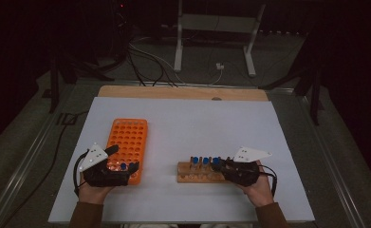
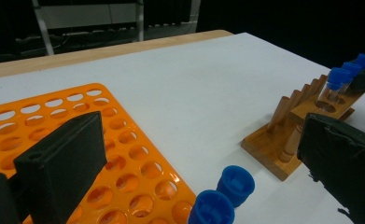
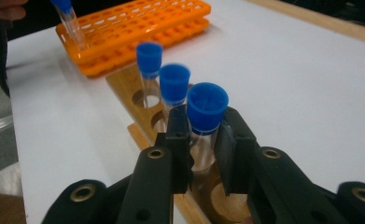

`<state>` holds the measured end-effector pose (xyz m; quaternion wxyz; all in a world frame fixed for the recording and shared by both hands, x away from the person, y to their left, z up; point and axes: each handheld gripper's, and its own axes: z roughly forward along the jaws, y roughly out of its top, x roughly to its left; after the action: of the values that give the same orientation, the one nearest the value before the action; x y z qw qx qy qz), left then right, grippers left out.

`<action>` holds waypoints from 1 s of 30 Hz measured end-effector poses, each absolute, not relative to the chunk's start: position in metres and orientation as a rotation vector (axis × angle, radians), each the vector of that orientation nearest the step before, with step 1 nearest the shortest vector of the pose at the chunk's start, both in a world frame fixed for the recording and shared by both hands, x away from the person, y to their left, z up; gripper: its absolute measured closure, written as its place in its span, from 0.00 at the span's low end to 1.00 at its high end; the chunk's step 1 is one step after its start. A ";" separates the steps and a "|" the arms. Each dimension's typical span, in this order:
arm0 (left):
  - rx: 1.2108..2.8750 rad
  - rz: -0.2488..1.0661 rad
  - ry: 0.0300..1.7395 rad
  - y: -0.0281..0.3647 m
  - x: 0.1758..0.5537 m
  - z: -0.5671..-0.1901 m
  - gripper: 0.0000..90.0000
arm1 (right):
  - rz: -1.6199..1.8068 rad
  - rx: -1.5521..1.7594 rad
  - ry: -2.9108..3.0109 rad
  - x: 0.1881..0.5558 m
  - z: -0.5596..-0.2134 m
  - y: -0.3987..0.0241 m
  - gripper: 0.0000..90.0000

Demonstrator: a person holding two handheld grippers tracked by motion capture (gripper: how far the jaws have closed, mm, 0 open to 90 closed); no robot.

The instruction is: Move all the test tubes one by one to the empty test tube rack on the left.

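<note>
Lower right: right gripper [image 3: 203, 149] clamped on a blue-capped tube [image 3: 204, 122] in the wooden rack [image 1: 197, 173]; left gripper [image 2: 194, 154] agape over the orange rack [image 1: 127, 145]. Risks tipping the wooden rack if pulled askew.

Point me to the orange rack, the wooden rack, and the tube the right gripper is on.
orange rack [image 1: 129, 135], high view, holed top face.
wooden rack [image 1: 192, 175], high view, front edge of its base.
blue-capped tube [image 3: 207, 108], right gripper view, on its cap, above the jaws.

Dim room light is falling on the white tabletop [image 1: 183, 118] while the surroundings are staying near black; nearest blue caps [image 2: 211, 210] are blurring, and grain is showing.
</note>
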<state>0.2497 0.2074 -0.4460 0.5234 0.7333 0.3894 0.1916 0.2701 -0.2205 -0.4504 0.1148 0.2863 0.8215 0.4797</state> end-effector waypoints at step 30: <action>1.765 0.456 0.925 0.205 0.249 -0.446 0.02 | 1.503 0.871 2.328 0.280 -0.392 -0.235 0.86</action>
<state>0.2494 0.2048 -0.4461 0.5216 0.7366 0.3861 0.1904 0.2795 -0.2350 -0.3917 0.1180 0.2978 0.7958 0.5139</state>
